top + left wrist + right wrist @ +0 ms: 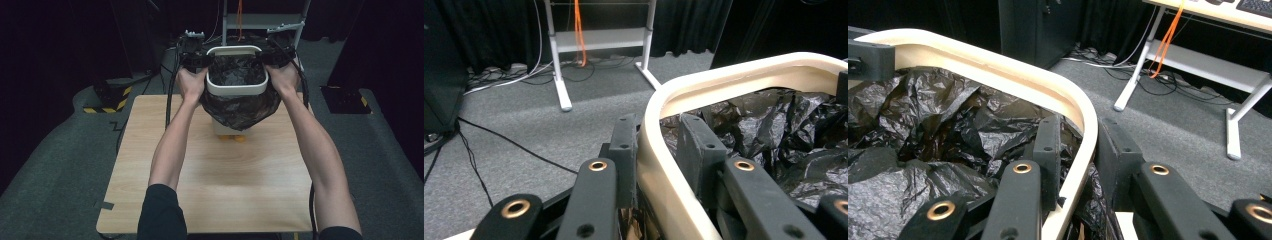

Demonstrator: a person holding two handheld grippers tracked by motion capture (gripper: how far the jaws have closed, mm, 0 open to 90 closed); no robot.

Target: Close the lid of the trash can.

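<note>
High view: both hands reach to the far end of the wooden worktop [210, 175], where a white bin rim [237, 90] carries a black bag [240, 107] whose loose plastic hangs below it, above a white bin body [224, 129] standing on the worktop. The left tool [196, 59] sits at the rim's left side and the right tool [276, 56] at its right side, the ring held level between them. Left gripper view: the left tool [659, 150] straddles the curved cream rim [664, 185], one jaw outside against it and the other inside by the crumpled bag [784, 130]; the jaws clamp the rim. Grey carpet and a white frame leg [559, 65] lie beyond. Right gripper view: the right tool [1080, 150] likewise grips the rim [1083, 135], one jaw in the bag [923, 125], the other outside, with an orange cable [1168, 35] behind.
</note>
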